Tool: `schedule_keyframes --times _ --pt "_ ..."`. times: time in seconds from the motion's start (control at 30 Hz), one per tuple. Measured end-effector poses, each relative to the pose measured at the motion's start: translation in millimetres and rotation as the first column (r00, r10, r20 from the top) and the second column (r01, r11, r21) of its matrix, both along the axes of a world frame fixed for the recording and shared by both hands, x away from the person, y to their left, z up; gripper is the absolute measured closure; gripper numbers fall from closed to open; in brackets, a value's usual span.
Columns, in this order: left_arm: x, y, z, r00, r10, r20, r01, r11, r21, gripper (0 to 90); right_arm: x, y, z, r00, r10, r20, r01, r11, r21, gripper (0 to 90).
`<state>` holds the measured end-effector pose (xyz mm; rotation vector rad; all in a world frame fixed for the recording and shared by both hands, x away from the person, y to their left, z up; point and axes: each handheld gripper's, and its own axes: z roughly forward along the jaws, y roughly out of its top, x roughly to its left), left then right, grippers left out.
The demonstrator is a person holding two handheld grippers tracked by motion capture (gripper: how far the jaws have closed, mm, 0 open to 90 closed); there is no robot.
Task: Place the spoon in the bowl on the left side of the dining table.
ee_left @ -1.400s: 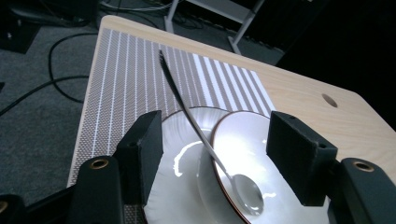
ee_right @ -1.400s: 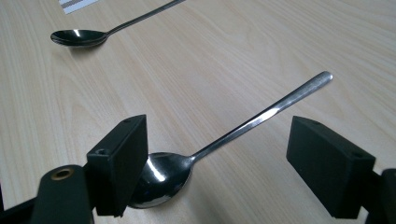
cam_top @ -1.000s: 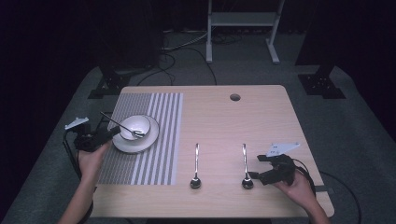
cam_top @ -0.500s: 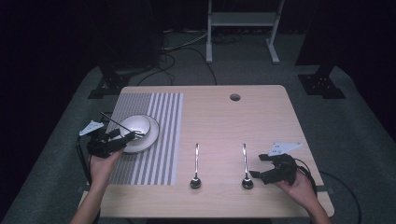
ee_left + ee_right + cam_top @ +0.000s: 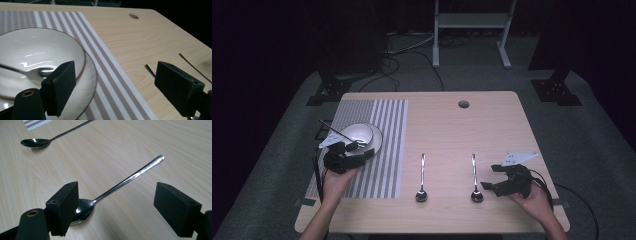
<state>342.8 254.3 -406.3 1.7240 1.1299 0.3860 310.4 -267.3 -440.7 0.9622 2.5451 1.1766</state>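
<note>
Right gripper view: open right gripper [image 5: 115, 210] straddles a spoon [image 5: 117, 186].

- No text, label, brand, number or sign can be read anywhere in these views.
- The desk [image 5: 492, 130] bears only its wood grain and a round hole; there is no writing on it.
- The striped mat [image 5: 382, 145] carries plain stripes, with no lettering.
- The bowl [image 5: 37, 55] and the plate [image 5: 85, 87] under it are plain white, with no mark or stamp to be seen.
- The two spoons on the desk, one [image 5: 112, 187] near and one [image 5: 50, 137] farther off, show no engraving that can be made out.
- The grey plates on top of the two claws are too small in the high view to tell any marking.
</note>
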Motion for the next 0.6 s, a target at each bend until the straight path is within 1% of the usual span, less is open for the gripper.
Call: schedule_keyframes --times 0.17,0.27,0.4,0.43,0.5,0.53,0.6 --pt "-1.1 -19.3 0.5 0.9991 -0.042 0.006 0.042 0.9991 -0.003 16.3 -0.2 -1.5 -0.4 1.0000 -0.005 -0.002 0.005 1.000 0.003 19.0" --pt "-5.2 -34.3 -1.1 0.9969 -0.078 0.013 0.077 0.9970 0.008 16.3 0.0 -2.2 -0.7 0.9999 -0.014 -0.001 0.014 1.000 0.000 19.1" --pt "-14.1 -57.2 -7.9 0.9885 -0.151 0.006 0.151 0.9880 0.034 16.3 -0.4 -3.5 -1.2 0.9998 -0.021 -0.002 0.021 1.000 -0.004 19.1" --pt "-17.6 -64.5 -11.4 0.9843 -0.177 0.000 0.176 0.9835 0.040 16.3 -0.5 -3.7 -1.3 0.9998 -0.022 -0.001 0.022 1.000 -0.001 19.1" --pt "-23.3 -74.0 -17.1 0.9803 -0.197 0.004 0.197 0.9792 0.048 16.3 -1.1 -4.7 -1.0 0.9995 -0.031 -0.001 0.031 1.000 -0.004 19.0" --pt "-26.2 -79.9 -20.9 0.9758 -0.219 -0.003 0.218 0.9742 0.056 16.3 -1.3 -5.1 -0.9 0.9994 -0.035 0.000 0.035 0.999 -0.007 19.1" --pt "-29.9 -87.0 -24.3 0.9714 -0.237 0.002 0.237 0.9689 0.072 16.3 -1.3 -7.6 -1.1 0.9990 -0.046 0.002 0.046 0.999 -0.003 19.0"
